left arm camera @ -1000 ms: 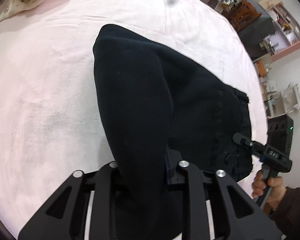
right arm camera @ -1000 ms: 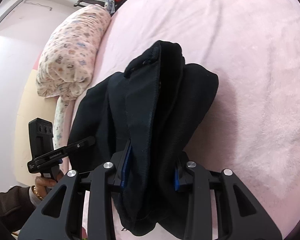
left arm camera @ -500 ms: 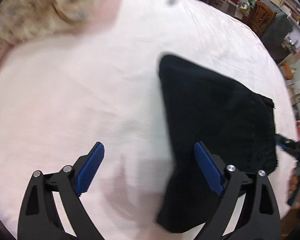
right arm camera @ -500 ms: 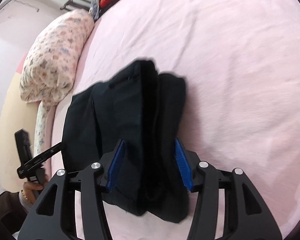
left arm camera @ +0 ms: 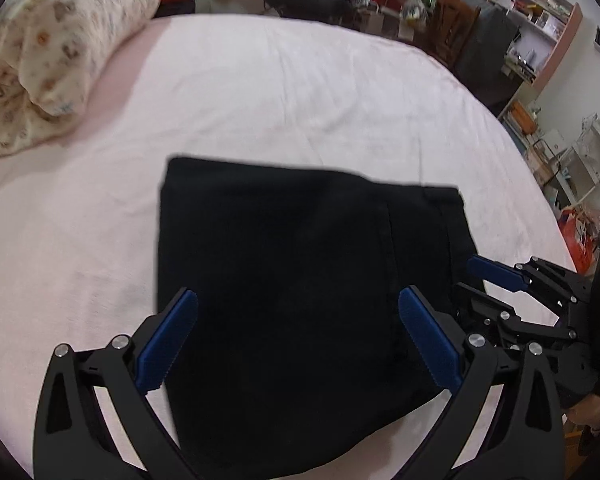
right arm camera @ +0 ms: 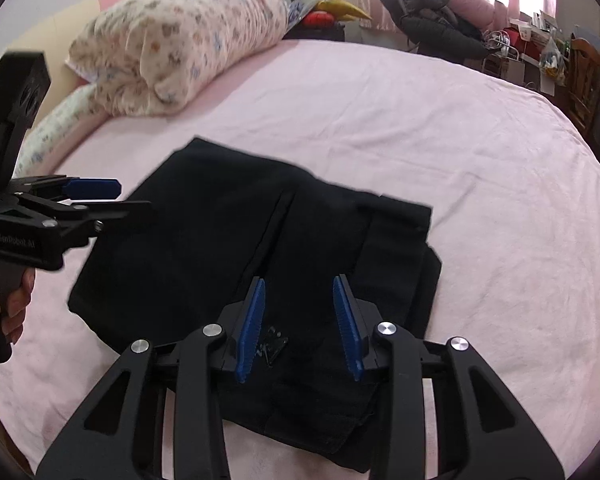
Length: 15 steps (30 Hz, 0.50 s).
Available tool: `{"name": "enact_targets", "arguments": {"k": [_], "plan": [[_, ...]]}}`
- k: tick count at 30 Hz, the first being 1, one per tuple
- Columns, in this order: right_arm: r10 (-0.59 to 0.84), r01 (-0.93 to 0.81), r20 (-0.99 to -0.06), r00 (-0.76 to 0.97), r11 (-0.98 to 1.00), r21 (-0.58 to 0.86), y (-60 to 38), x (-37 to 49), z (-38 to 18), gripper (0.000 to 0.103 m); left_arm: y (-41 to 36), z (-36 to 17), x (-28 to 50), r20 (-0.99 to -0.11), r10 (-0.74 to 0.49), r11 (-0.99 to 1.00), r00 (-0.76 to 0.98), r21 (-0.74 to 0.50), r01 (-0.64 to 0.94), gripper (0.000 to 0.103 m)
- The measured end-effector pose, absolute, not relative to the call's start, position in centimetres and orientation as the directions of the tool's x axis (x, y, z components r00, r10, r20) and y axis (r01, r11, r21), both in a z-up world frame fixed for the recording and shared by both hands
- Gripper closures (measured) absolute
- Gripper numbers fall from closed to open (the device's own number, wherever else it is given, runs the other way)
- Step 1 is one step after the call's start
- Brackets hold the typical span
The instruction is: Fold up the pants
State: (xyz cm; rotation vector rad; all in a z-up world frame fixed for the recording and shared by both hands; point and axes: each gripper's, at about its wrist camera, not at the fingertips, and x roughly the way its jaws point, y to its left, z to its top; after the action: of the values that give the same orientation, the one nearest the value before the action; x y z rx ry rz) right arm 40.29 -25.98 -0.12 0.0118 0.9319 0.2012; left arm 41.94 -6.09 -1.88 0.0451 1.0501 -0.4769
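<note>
Black pants (left arm camera: pixel 300 300) folded flat — beneath both parted tools

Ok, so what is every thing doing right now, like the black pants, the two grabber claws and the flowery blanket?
Black fabric pants: folded into a flat rectangle, lying on the bed, held by nothing.
Left gripper: open wide, holds nothing.
Right gripper: open, holds nothing.
Floral rolled quilt: bundled up at the bed's far edge.
Pink bed sheet: spread out, lightly creased.
</note>
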Motion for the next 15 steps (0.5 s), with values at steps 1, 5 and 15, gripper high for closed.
{"name": "enact_targets", "arguments": {"k": [1,5,15], "plan": [[0.168,-0.157,-0.807,0.567,0.983,0.094,-26.0,40.3,-0.7,0.066,-6.3,-2.8,42.1,-0.857,-0.339,0.902,0.388,-0.178,0.394,0.002],[0.113,-0.113,-0.849,0.516,0.992,0.064,-26.6,39.8,-3.3,0.066,-6.6,-5.4,42.2,-0.9,-0.249,0.912,0.358,-0.093,0.398,0.002],[0.102,-0.094,-0.83,0.548,0.994,0.059,-26.7,39.2,-2.1,0.064,-8.2,-5.7,41.2,-0.908,-0.163,0.914,0.386,0.009,0.406,0.002]]}}
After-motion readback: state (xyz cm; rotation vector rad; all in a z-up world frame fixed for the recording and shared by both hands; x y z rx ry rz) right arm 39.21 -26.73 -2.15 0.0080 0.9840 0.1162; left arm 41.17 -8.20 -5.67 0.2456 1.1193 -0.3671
